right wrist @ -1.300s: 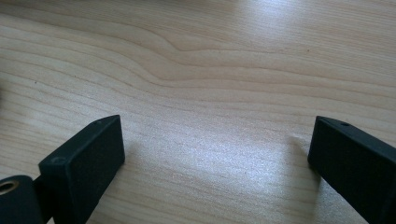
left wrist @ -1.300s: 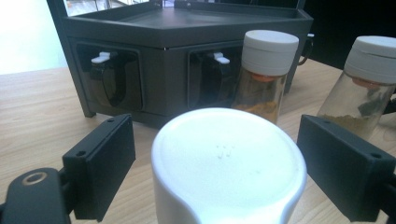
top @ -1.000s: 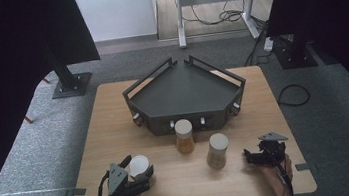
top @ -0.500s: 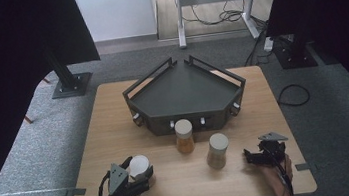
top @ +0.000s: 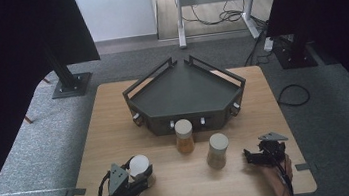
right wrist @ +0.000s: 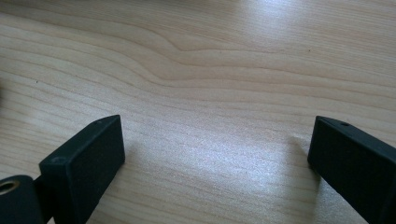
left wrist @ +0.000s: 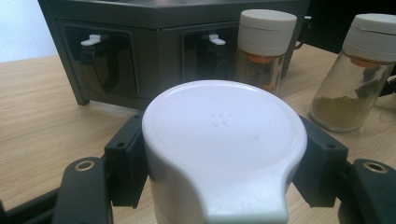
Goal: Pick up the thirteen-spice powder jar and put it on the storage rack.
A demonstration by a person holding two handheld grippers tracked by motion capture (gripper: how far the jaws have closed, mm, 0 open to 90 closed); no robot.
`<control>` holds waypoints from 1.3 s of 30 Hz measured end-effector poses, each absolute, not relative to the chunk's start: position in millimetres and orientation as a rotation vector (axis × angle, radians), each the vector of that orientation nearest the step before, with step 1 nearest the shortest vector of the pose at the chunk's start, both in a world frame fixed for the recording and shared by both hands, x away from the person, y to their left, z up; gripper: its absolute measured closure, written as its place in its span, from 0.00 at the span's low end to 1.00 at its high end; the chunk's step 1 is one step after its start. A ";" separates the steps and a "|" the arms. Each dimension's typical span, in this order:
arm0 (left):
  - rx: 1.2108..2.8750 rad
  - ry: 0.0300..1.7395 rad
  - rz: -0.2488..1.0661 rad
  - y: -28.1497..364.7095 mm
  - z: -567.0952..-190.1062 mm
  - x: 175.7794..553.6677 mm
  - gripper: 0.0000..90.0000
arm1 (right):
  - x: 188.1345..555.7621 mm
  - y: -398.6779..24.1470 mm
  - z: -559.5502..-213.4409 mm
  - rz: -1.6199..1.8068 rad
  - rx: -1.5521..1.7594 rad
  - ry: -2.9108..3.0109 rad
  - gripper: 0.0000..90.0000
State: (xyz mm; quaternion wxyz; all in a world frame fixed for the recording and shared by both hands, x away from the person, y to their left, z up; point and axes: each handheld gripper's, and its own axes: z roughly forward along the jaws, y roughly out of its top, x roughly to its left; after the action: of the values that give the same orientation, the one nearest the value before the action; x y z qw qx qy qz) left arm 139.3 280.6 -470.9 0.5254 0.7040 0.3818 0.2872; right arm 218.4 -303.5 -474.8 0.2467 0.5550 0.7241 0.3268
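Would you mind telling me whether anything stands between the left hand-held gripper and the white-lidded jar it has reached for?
Nothing visible does. The left hand-held gripper already has its black jaws pressed against both sides of the white-lidded jar, having just closed on it. The two glass spice jars stand farther off, beside the dark metal tray.

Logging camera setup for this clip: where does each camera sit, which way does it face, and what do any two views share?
High view: above the person's side, looking forward and down at the table; hands and both grippers show.
Left gripper view: rides the left gripper, jaws closed on the white-lidded jar, facing the dark tray.
Right gripper view: looks down at bare wood between open jaws.
Shared: jar, tray.
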 end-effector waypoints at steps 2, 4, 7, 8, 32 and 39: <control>1.683 0.918 0.687 280.3 -470.5 139.3 0.34 | 218.4 -303.5 -474.8 0.891 1.514 1.975 0.04; 1.681 0.924 0.688 279.7 -470.0 139.2 0.34 | 218.4 -303.5 -474.8 0.891 1.514 1.975 0.04; 1.674 0.923 0.703 278.7 -468.5 137.5 0.34 | 218.4 -303.5 -474.8 0.891 1.514 1.975 0.04; 1.668 0.921 0.706 278.8 -468.1 136.8 0.34 | 218.4 -303.5 -474.8 0.891 1.514 1.975 0.04; 1.632 0.900 0.723 280.6 -453.4 134.6 0.34 | 218.0 -303.5 -474.9 0.892 1.513 1.974 0.04; 1.618 0.904 0.728 282.0 -447.4 135.8 0.34 | 218.0 -303.5 -474.9 0.892 1.513 1.974 0.04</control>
State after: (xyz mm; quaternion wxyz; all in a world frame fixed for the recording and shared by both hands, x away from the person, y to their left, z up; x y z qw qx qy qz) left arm 135.8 282.0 -447.4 0.5439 0.6819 0.3811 0.3066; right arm 218.0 -303.5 -474.9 0.2469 0.5549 0.7240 0.3270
